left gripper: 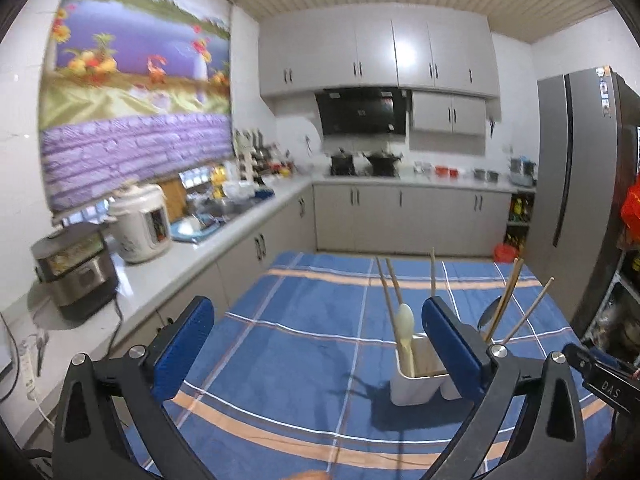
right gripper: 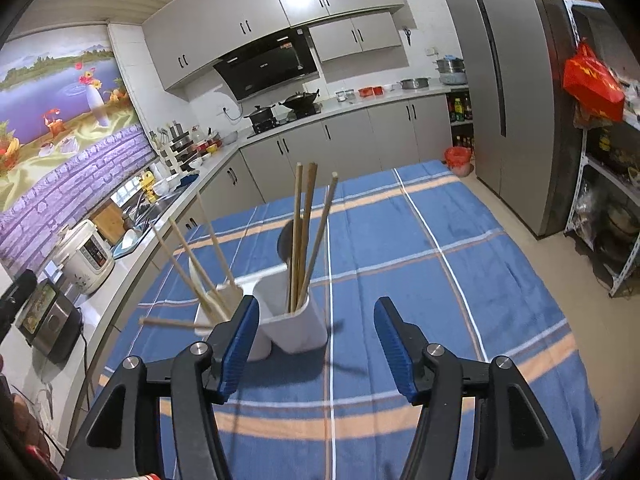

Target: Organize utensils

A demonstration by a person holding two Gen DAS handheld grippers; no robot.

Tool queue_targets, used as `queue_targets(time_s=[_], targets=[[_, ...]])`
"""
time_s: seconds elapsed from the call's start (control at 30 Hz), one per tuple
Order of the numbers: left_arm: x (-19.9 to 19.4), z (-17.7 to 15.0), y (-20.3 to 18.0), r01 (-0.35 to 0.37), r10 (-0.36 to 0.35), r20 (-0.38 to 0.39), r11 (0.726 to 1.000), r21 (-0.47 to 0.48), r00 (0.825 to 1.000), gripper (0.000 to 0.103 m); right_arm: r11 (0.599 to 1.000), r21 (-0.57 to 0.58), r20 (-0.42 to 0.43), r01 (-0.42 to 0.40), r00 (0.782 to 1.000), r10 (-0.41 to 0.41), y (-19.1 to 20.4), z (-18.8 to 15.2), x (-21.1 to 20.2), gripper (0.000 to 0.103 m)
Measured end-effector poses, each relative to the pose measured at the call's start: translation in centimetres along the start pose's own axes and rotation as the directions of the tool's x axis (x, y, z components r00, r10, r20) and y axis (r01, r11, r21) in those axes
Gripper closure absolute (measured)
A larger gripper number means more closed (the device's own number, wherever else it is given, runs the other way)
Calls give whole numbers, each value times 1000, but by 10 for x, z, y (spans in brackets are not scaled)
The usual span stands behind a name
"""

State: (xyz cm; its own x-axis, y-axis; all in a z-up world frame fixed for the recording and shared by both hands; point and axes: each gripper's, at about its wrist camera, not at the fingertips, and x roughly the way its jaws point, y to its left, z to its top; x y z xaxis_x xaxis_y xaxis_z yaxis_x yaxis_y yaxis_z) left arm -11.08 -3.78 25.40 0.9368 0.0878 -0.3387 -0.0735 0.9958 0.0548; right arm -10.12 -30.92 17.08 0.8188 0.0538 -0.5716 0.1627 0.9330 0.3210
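Sitting on the blue plaid tablecloth (right gripper: 460, 264), the white two-compartment utensil holder (right gripper: 294, 320) is at 5 o'clock in the left wrist view and just left of centre in the right wrist view. Left gripper (left gripper: 318, 344): jaws spread wide, nothing between them; its right finger hides part of the holder. Right gripper (right gripper: 316, 344): jaws spread, empty, with the holder just beyond the left finger, which covers the holder's near-left corner. Wooden chopsticks (right gripper: 304, 236) stand tilted in both compartments. A dark spoon (right gripper: 286, 240) sits behind the right-hand bunch, bowl up, mostly hidden. A cream spoon (left gripper: 404, 328) is in the other compartment. One chopstick (right gripper: 172, 323) pokes out toward 9 o'clock, blurred. "DAS" (left gripper: 610, 390) reads on the black part at 4 o'clock, cut off by the frame. Fridge (left gripper: 576, 168) stickers are illegible, as is the range hood (right gripper: 268, 66) logo.
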Motion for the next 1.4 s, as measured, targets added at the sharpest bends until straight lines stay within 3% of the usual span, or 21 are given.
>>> queue_targets(time_s=[0.17, 0.4, 0.5, 0.57, 0.63, 0.67, 0.7, 0.77, 0.8, 0.87, 0.97, 1.17, 1.4], targets=[[-29, -12, 6, 41, -41, 6, 999, -8, 999, 0, 1000, 9, -16, -8, 1000, 8, 0, -23, -18, 38], [-43, -42, -8, 77, -74, -90, 997, 32, 993, 0, 999, -44, -12, 12, 1000, -13, 7, -53, -43, 37], [-41, -55, -16, 105, -95, -167, 993, 52, 981, 0, 998, -66, -17, 10, 1000, -11, 8, -59, -47, 37], [-37, -61, -15, 125, -113, -210, 991, 44, 971, 0, 998, -62, -28, -18, 999, 16, 10, -59, -47, 37], [-34, -67, -13, 117, -104, -237, 992, 38, 966, 0, 991, -62, -48, -116, 992, 113, 14, -53, -44, 38], [-32, -68, -12, 113, -101, -245, 993, 37, 964, 0, 976, -63, -74, -208, 976, 203, 20, -48, -37, 45], [-30, -70, -10, 107, -95, -253, 994, 36, 963, 0, 963, -61, -98, -262, 962, 255, 24, -45, -31, 64], [-27, -73, -6, 93, -80, -265, 995, 36, 961, 0, 927, -50, -168, -372, 918, 359, 38, -37, -12, 83], [-25, -74, -4, 87, -74, -269, 996, 36, 960, 0, 910, -50, -195, -412, 898, 395, 46, -34, -2, 84], [-22, -77, -1, 78, -65, -274, 996, 35, 959, 0, 896, -84, -218, -436, 886, 410, 64, -28, 15, 84], [-13, -79, 3, 66, -54, -287, 997, 34, 956, 0, 893, -129, -236, -432, 888, 395, 83, -14, 40, 92], [14, -84, 7, 65, -59, -335, 998, 8, 940, 0, 910, -269, -212, -316, 941, 265, 107, 16, 81, 96], [36, -82, 4, 70, -61, -348, 998, 12, 936, 0, 925, -245, -212, -291, 947, 242, 102, 44, 114, 95]])
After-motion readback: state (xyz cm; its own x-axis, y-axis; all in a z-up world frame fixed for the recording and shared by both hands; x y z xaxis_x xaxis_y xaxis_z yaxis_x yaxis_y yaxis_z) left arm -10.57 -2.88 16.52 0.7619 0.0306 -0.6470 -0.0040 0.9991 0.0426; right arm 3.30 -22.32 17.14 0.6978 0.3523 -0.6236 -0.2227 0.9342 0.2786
